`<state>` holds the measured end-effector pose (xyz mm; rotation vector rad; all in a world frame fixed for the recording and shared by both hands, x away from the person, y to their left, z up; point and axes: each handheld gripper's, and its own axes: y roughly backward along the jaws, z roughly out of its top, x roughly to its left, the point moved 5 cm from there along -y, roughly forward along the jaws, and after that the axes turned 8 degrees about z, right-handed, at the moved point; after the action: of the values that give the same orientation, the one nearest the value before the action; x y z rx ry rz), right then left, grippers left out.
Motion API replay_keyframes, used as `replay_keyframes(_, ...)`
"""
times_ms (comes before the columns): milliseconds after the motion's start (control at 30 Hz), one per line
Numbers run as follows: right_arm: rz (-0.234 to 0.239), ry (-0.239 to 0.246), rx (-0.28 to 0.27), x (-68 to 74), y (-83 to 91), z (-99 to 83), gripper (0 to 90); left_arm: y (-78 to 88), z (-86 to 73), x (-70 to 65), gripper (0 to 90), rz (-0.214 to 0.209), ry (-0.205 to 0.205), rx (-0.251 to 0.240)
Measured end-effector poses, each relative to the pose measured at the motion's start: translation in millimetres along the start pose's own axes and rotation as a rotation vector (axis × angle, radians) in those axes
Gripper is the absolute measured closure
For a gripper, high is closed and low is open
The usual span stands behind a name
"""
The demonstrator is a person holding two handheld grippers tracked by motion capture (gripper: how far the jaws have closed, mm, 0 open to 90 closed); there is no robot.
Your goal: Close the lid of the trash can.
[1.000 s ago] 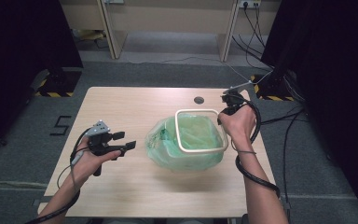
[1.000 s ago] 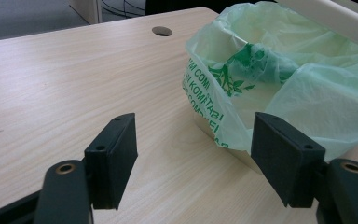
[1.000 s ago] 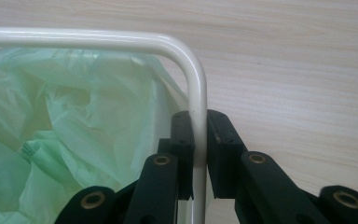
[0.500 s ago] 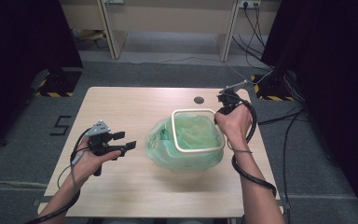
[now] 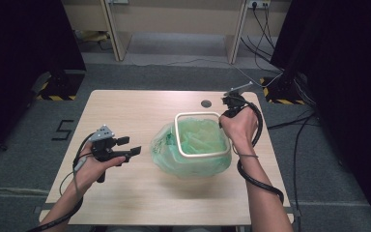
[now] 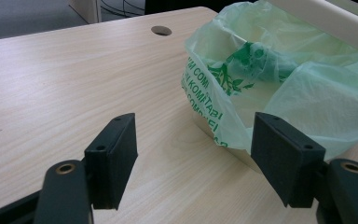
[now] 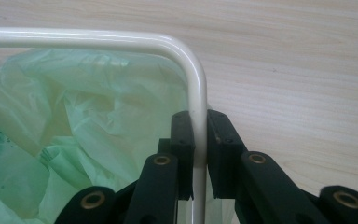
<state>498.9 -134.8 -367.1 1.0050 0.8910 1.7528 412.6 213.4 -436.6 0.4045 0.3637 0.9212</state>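
A pale green plastic bag (image 5: pixel 166 150) with green print bulges around a small bin in the middle of the table. A cream-white rectangular rim frame (image 5: pixel 178 140) lies over its mouth. My right gripper (image 5: pixel 225 116) is at the frame's far right corner. In the right gripper view it (image 7: pixel 198 123) is shut on the frame's bar (image 7: pixel 121 41), one jaw inside over the bag (image 7: pixel 74 121) and one outside. My left gripper (image 5: pixel 131 146) hovers left of the bag, open, nothing between its jaws. In the left gripper view it (image 6: pixel 193 140) faces the printed bag (image 6: pixel 298 88) and the frame (image 6: pixel 326 21).
The light wooden table (image 5: pixel 140 111) has a round cable hole (image 5: pixel 206 103) near its far edge, just beyond the bin. Cables trail from both grippers, and more lie on the grey floor at the right. Dark curtains flank the table.
My right hand, with the frame in its jaws, has shifted slightly to the left. The left gripper has stayed where it was.
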Motion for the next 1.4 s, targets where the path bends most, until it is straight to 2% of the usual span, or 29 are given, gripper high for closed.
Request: replay_keyframes(1400, -0.007, 0.021, 0.024, 14.5, -13.4, -1.4, 81.8, 0.7, 3.1, -1.4, 30.2, -0.003, -0.006, -0.007)
